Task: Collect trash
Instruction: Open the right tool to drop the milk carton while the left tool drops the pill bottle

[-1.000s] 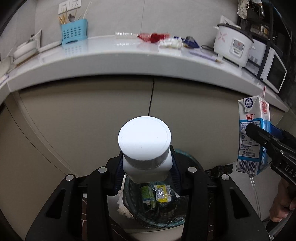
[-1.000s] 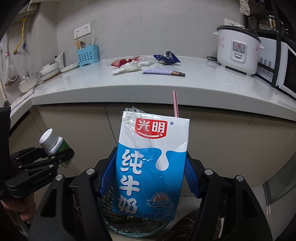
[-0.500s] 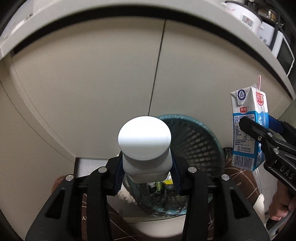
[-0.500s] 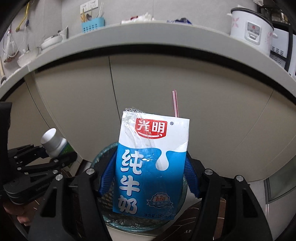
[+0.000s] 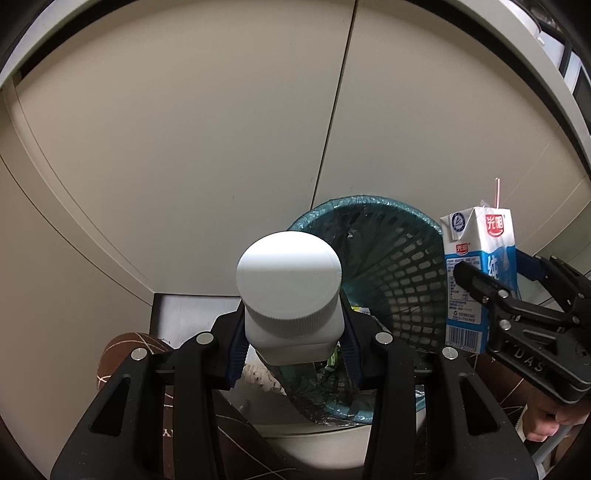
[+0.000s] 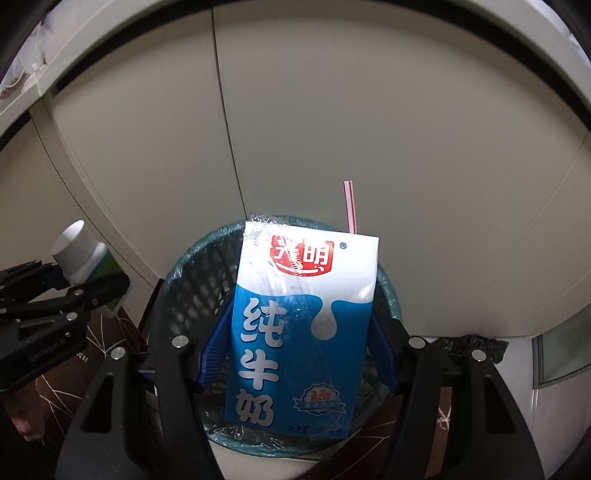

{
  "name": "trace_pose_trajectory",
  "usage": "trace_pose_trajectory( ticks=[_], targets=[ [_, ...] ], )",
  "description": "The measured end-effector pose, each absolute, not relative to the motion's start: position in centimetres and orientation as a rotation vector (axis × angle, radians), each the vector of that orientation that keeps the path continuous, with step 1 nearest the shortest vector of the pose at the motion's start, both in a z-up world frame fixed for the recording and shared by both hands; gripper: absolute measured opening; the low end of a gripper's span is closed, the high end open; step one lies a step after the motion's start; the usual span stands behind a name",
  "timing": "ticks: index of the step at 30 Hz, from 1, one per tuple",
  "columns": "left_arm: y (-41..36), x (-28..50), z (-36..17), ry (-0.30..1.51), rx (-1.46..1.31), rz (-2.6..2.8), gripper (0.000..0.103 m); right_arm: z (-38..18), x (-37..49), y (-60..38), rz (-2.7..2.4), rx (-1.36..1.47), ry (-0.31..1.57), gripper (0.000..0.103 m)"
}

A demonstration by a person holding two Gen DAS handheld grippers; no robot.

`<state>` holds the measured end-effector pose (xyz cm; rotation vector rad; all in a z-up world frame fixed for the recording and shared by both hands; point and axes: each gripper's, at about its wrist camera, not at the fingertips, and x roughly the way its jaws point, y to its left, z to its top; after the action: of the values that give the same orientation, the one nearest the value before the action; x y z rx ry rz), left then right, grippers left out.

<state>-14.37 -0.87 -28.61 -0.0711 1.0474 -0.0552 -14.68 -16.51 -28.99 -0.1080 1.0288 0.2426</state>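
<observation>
My left gripper (image 5: pixel 291 343) is shut on a white plastic bottle (image 5: pixel 290 291) with a wide ribbed cap, held upright above the near rim of a teal mesh trash basket (image 5: pixel 399 258) lined with a bag. My right gripper (image 6: pixel 299 350) is shut on a blue and white milk carton (image 6: pixel 299 325) with a red-striped straw (image 6: pixel 350 206), held upright over the same basket (image 6: pixel 192 280). In the left wrist view the carton (image 5: pixel 476 266) and right gripper (image 5: pixel 491 291) hang at the basket's right. In the right wrist view the bottle (image 6: pixel 85 258) and left gripper (image 6: pixel 74 291) sit at its left.
Beige cabinet doors (image 5: pixel 184 147) stand close behind the basket, with the countertop edge (image 6: pixel 332 11) overhead. Trash lies inside the basket (image 5: pixel 332 358). A dark patterned mat (image 5: pixel 125 350) covers the floor on the left. A black bag (image 6: pixel 472 347) lies on the floor at right.
Both grippers have sunk from countertop height to just over the basket, still gripping the bottle and the carton. The counter has gone out of view above; the basket now fills the middle.
</observation>
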Motion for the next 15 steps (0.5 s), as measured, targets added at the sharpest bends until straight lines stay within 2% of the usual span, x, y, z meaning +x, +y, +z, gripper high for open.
trace_pose_trajectory(
  ticks=[5, 10, 15],
  targets=[
    [-0.8, -13.9, -29.0, 1.06, -0.069, -0.052, 0.042, -30.1, -14.0, -16.4, 0.24, -0.112, 1.059, 0.063],
    [-0.9, -13.3, -29.5, 1.07, -0.062, -0.041, 0.042, -30.0, -13.2, -17.0, 0.236, -0.095, 1.069, 0.083],
    [-1.2, -13.0, -29.8, 1.076, -0.062, -0.044, 0.042, -29.7, -13.5, -18.4, 0.213, -0.077, 1.057, 0.09]
  ],
)
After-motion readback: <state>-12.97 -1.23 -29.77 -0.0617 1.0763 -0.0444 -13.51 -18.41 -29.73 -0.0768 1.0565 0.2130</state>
